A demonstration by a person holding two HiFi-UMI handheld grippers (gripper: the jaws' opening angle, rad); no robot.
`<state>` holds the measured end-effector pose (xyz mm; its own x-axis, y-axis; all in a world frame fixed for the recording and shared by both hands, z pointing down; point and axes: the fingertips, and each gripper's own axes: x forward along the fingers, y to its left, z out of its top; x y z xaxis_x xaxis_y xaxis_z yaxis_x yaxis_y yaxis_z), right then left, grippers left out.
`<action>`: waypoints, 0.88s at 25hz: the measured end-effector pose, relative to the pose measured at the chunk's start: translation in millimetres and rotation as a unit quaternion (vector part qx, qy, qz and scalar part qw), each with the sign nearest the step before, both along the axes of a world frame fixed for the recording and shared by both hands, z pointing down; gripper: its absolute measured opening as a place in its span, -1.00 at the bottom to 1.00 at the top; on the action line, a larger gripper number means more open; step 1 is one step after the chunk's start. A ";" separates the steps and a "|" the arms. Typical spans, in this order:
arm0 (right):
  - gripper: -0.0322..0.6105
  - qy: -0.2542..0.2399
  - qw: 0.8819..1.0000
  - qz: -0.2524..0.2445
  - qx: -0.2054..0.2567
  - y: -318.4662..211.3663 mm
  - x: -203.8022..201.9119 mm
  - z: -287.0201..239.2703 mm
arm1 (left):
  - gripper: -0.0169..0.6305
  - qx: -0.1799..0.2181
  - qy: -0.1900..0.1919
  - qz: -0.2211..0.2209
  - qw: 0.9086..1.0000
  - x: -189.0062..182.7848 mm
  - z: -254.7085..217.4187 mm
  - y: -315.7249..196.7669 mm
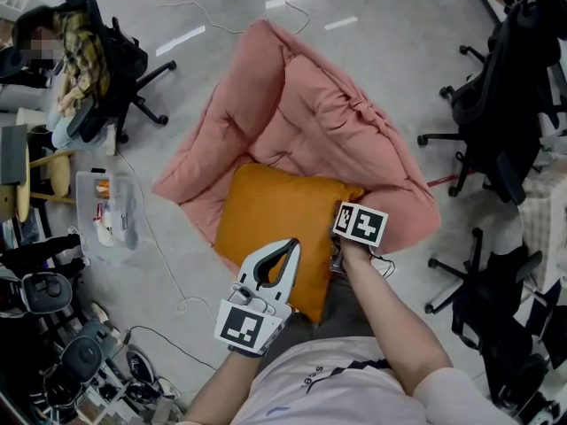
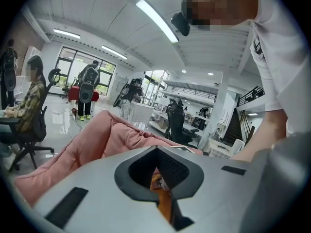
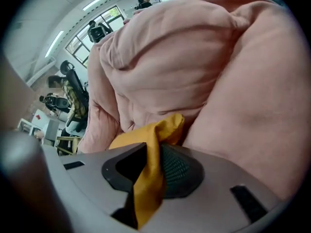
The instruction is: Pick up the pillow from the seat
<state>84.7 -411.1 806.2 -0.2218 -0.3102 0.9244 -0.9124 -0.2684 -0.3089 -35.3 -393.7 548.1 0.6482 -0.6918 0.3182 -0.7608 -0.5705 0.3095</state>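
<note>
An orange pillow [image 1: 266, 220] lies on the pink cushioned seat [image 1: 301, 104] on the floor. My right gripper [image 1: 339, 237] is at the pillow's right edge, mostly hidden under its marker cube. In the right gripper view the right gripper [image 3: 148, 159] is shut on a fold of the pillow's orange fabric [image 3: 165, 127], with the pink seat [image 3: 194, 47] filling the view behind. My left gripper [image 1: 291, 244] hovers over the pillow's near part, its tips together and nothing between them. In the left gripper view a sliver of the pillow [image 2: 165, 205] shows below the left gripper [image 2: 156, 149].
A seated person [image 1: 75, 69] on an office chair is at the far left. A clear plastic box [image 1: 106, 211] and a cable [image 1: 159, 264] lie on the floor left of the seat. Black office chairs [image 1: 496, 104] stand at the right.
</note>
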 end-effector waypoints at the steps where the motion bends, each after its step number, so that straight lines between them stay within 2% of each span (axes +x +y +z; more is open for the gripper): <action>1: -0.62 -0.006 1.000 -0.013 0.003 -0.1 -3.6 -3.0 | -0.91 0.000 -0.001 -0.004 1.000 -2.7 -1.1 -0.4; 6: -0.73 -0.026 0.998 -0.061 0.023 5.4 -11.5 -13.2 | -0.91 0.004 -0.002 -0.018 1.000 -15.6 -5.1 2.5; 10: -0.75 -0.054 0.994 -0.081 0.052 14.9 -11.2 -24.5 | -0.91 0.018 -0.008 -0.025 0.999 -10.9 -5.6 18.4; 18: -0.79 -0.097 0.980 -0.132 0.115 19.1 -50.7 -66.6 | -0.91 0.049 -0.022 -0.052 0.997 -40.8 -21.7 47.4; 22: -0.79 -0.121 0.968 -0.157 0.152 28.1 -77.1 -96.9 | -0.91 0.056 -0.030 -0.067 0.996 -57.7 -29.7 69.0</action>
